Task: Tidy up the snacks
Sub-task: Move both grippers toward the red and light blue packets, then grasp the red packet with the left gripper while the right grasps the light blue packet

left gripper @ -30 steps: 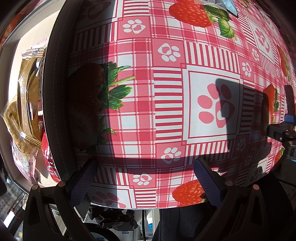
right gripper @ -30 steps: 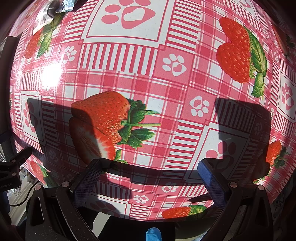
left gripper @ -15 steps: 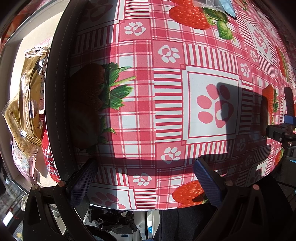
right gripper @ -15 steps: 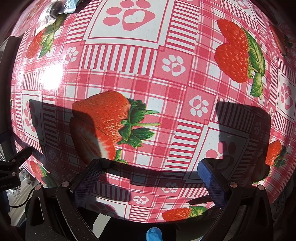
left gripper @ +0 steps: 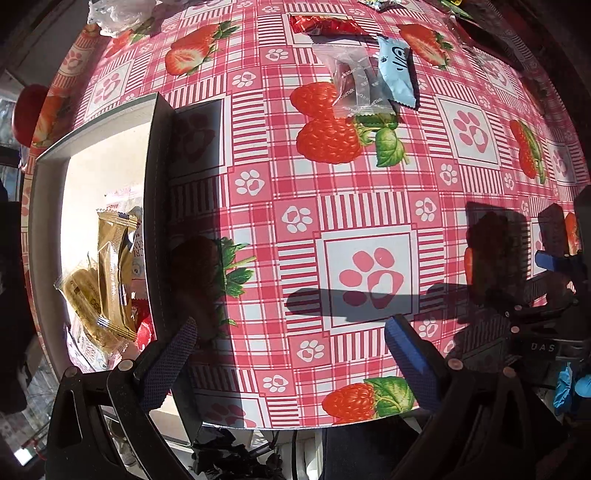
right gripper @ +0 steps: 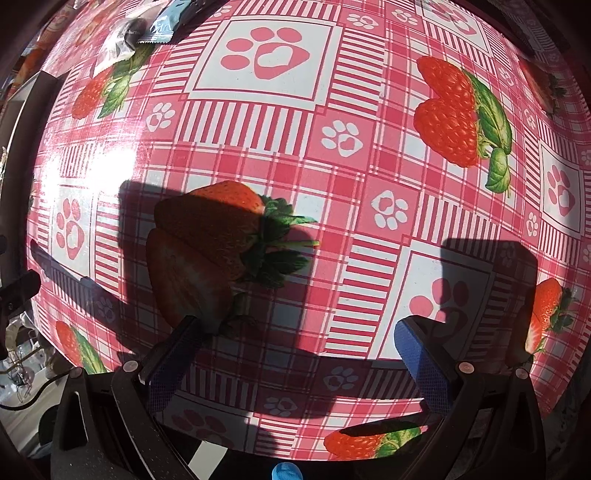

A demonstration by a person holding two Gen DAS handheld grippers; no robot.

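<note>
Pulled back and up: left gripper (left gripper: pixel 288 343) now sees loose snack packets (left gripper: pixel 364 79) far ahead, box (left gripper: pixel 157 206) left of jaws. Both jaws wide open, empty; right gripper (right gripper: pixel 295 347) likewise. Ready for next pick.

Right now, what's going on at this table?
A person is sorting snacks with two handheld grippers. Both the left gripper and right gripper are open and empty above the strawberry-print tablecloth. The box on the left already holds several packets, including gold wrapped biscuits. A clear wrapped candy, a light blue packet and a red packet lie loose across the table.
</note>
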